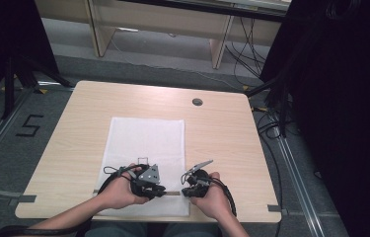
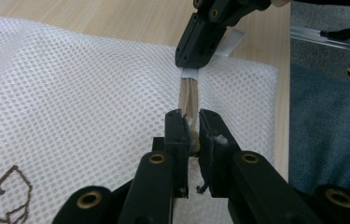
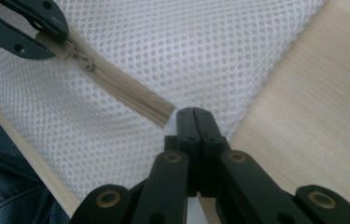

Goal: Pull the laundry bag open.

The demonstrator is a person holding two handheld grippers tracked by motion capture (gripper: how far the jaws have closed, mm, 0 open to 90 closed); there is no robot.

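On the table (image 1: 222, 128), high view: white mesh bag (image 1: 145, 143) at the near edge; its zipper (image 1: 172, 193) is largely hidden between the left gripper (image 1: 160, 190) and right gripper (image 1: 186, 191). Floor beside the table marked "5" (image 1: 28, 126). Left gripper view: jaws narrow, clamping the zipper (image 2: 190, 100); brown print (image 2: 9, 191) cut off. Right gripper view: jaws closed on the bag's (image 3: 186, 42) zipper end (image 3: 163, 112).

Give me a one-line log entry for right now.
left gripper: shut on zipper pull | right gripper: shut on mesh bag at zipper end | hands: steady
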